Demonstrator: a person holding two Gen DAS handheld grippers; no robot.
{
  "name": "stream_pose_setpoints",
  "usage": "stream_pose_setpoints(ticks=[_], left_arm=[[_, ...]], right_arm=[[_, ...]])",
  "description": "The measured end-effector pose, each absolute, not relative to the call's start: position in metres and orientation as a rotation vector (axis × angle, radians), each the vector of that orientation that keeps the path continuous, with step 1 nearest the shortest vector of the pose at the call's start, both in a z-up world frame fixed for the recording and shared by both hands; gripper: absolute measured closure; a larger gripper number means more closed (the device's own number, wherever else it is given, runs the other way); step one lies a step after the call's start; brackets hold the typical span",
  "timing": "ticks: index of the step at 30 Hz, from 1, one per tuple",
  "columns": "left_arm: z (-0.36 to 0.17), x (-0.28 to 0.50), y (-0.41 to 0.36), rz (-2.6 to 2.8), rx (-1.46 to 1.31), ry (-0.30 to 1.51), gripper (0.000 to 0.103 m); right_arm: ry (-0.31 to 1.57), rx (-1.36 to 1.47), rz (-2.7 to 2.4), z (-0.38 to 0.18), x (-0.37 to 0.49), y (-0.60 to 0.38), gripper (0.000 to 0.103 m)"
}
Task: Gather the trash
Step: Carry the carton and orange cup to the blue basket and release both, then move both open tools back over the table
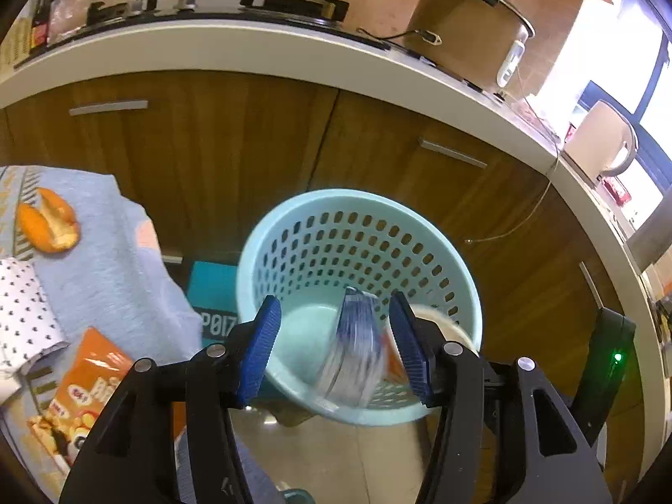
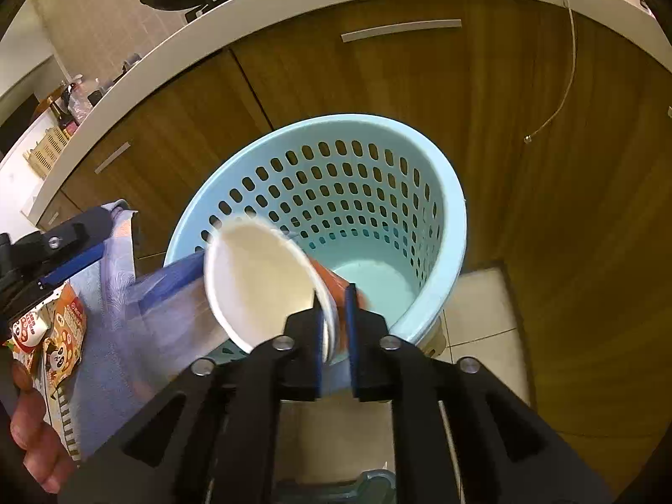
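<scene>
A light blue perforated basket [image 1: 357,248] [image 2: 357,176] stands on the floor in front of wooden cabinets. My left gripper [image 1: 334,298] hangs open over its mouth. A blurred blue and white wrapper [image 1: 357,348] sits loose between the fingers, clear of the left pad. My right gripper [image 2: 334,292] is over the basket's near rim. Its narrow jaws are on the wall of a paper cup [image 2: 260,277], white inside and orange outside, tilted toward the basket. The cup [image 1: 437,319] also shows just behind the left gripper's right finger. The basket's floor is bare where visible.
At left, a table under a blue cloth [image 1: 105,252] carries orange peel [image 1: 48,222], dotted paper [image 1: 21,315] and an orange snack packet [image 1: 84,386]. A hand [image 2: 33,420] shows at lower left. The counter [image 1: 252,48] above holds a stove, a pot and a kettle.
</scene>
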State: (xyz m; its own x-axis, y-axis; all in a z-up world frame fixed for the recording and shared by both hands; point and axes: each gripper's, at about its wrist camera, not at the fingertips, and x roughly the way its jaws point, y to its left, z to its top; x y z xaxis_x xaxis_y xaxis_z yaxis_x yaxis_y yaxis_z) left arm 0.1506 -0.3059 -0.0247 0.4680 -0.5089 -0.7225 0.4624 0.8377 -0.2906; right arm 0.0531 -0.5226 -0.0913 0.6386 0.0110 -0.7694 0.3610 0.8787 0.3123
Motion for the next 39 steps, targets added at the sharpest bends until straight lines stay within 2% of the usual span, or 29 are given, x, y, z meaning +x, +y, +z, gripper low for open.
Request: stream_pose_setpoints(ticks=[1,6,18,20,29,36,39], left_arm=[[-0.022,0.150,-0.302,-0.597,-0.063,0.901,0.051],[-0.006,0.139,-0.284,-0.596,-0.076,0.850,0.045],[0.047,0.099,-0.203,-0.563,-0.161,0.713,0.043],[0.055,0.090,-0.179,-0.536,-0.185,0.689,0.040],[0.073,0.067,-0.052,-0.332,-0.262,0.624,0.040],[0.078,0.086,0.052,-0.136,-0.299,0.641,0.026],[0.076,0.110,0.082,-0.097,-0.307,0.687,0.026]], right_arm=[[0.856,0.474,-0.206,-0.090,0.052,-0.523,0.086],[0.815,0.463,-0.209,-0.077,0.047,-0.519,0.064],[0.702,0.369,-0.095,-0.021,0.036,-0.459,0.063],[0.688,0.349,-0.061,-0.010,0.037,-0.440,0.063],[0.664,0.236,0.110,0.023,0.045,-0.339,0.063],[0.697,0.159,0.224,0.028,0.067,-0.268,0.063],[0.705,0.136,0.258,0.028,0.077,-0.246,0.063]])
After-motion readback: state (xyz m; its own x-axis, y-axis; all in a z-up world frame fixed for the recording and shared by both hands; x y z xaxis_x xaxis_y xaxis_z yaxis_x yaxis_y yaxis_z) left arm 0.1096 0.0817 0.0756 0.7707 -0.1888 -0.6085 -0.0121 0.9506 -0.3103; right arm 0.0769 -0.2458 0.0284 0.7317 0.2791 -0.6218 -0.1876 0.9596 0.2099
